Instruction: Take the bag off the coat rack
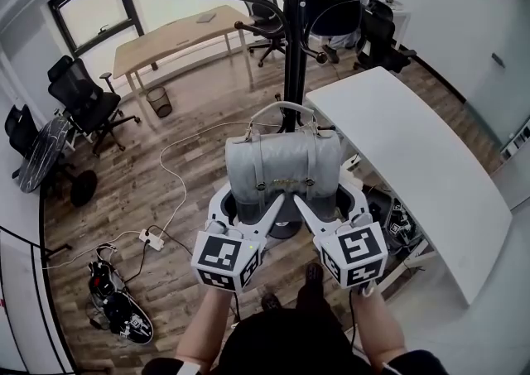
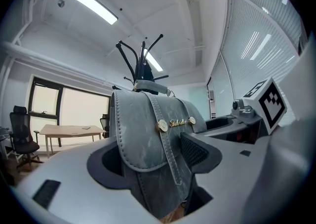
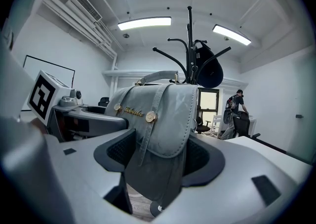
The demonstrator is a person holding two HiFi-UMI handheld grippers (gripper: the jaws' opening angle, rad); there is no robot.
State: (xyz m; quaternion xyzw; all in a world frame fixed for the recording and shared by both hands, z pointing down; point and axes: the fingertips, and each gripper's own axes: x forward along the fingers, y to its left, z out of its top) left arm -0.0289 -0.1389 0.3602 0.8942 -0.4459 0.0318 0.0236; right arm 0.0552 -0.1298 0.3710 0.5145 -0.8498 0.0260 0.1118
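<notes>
The grey bag sits in the middle of the head view, upright, its flap with two gold studs facing the camera and its handle arched up towards the coat rack just behind it. Whether the handle touches a hook I cannot tell.

Both tools are clamped on the bag's lower half. The left tool grips the left part; in the left gripper view its dark pads press the bag from both sides, with the tool low in the frame. The right tool grips the right part; in the right gripper view the bag fills the gap between the pads of the tool. The two marker cubes lie side by side, low in the head view, above the person's forearms.

A dark item hangs on an upper arm of the rack. A white desk runs along the right of the head view, and a wooden desk stands at the upper left near the window. A power strip lies on the wooden floor at lower left. A person stands at the right of the right gripper view.
</notes>
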